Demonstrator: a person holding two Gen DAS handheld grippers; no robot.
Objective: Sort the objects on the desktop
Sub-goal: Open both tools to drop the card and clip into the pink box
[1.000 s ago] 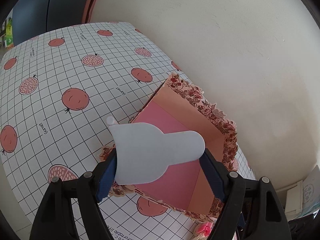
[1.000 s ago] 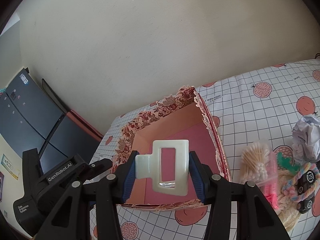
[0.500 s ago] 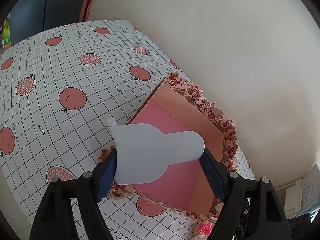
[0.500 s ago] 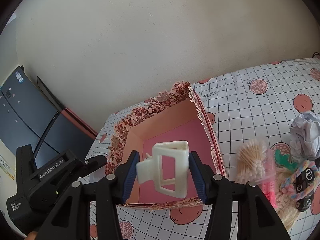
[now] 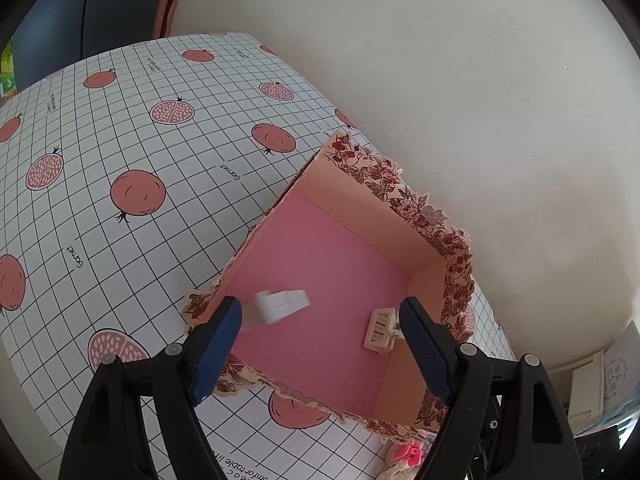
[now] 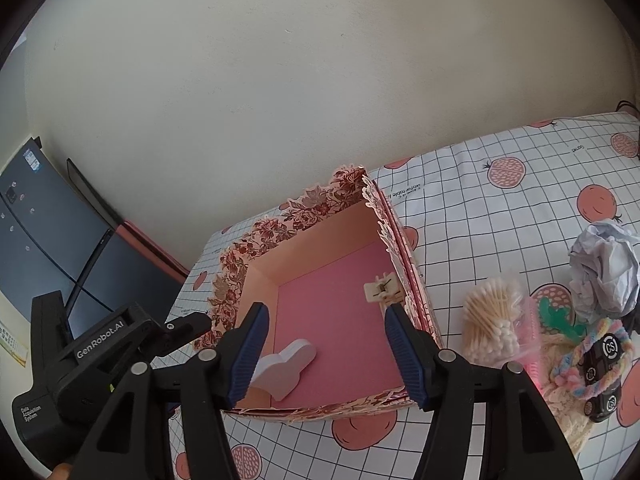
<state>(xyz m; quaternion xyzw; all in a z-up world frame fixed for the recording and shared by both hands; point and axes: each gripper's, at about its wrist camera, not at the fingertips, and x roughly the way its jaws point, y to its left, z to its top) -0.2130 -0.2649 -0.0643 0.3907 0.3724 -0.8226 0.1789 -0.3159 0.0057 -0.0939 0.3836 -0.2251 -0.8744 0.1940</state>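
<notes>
Floral-edged pink box [image 6: 320, 216] sitting near the wall, holding one white shaped block [image 6: 290, 364] near left, one cream hair claw [image 6: 382, 290] far right, left gripper [image 5: 320, 344] standing wide and empty, right gripper [image 6: 324, 356] opening, empty.

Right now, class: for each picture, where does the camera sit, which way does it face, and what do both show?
Left wrist: on the left gripper, looking down into the floral box; own open fingers show.
Right wrist: on the right gripper, jaws opening and empty, facing the box and wall; the left gripper shows.
Shared: box, white block, hair clip.
</notes>
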